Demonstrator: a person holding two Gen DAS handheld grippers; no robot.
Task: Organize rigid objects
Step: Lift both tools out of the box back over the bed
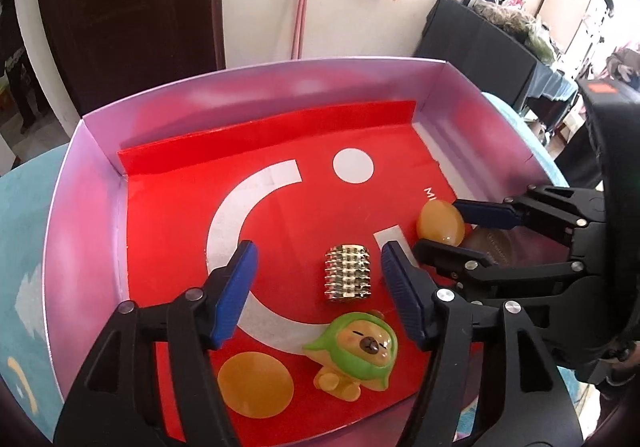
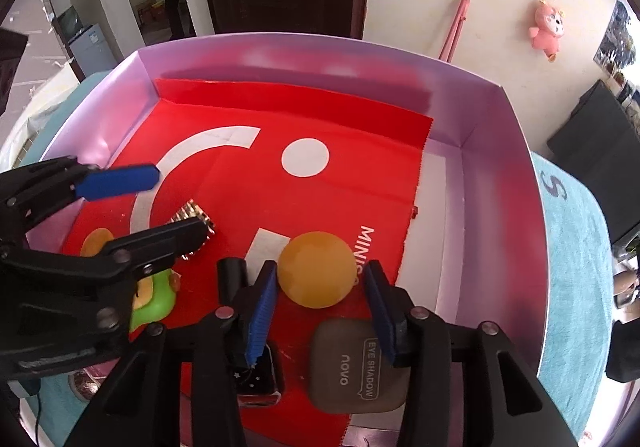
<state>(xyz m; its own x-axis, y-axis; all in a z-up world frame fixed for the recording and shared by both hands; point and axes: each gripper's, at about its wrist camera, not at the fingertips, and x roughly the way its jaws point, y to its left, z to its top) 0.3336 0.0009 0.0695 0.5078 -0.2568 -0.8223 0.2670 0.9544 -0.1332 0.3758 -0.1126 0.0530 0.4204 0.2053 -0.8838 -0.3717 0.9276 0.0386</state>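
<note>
Both released: left hand-held gripper (image 1: 316, 263) straddles the spiky metal roller (image 1: 349, 273) inside the box (image 1: 80, 207); right hand-held gripper (image 2: 322, 283) flanks the orange ball (image 2: 318, 269).

The box (image 1: 256, 95) has pale lilac walls with a pink-red tint. Its liner (image 1: 320, 215) is bright red with a white curved band, a white dot (image 1: 353, 166) and white letters. The roller (image 1: 349, 273) is shiny silver with rows of small studs. The figure (image 1: 356, 355) is tan-orange with a green hood and a brown nose. The disc (image 1: 255, 384) is flat orange. The ball (image 2: 317, 270) is orange-yellow and a little translucent. The case (image 2: 354, 365) is grey-brown with white writing. The small cube (image 2: 260, 379) is black with tiny white stars. Both claws are black with blue pads (image 1: 236, 291). The cloth (image 1: 24, 215) under the box is turquoise.
</note>
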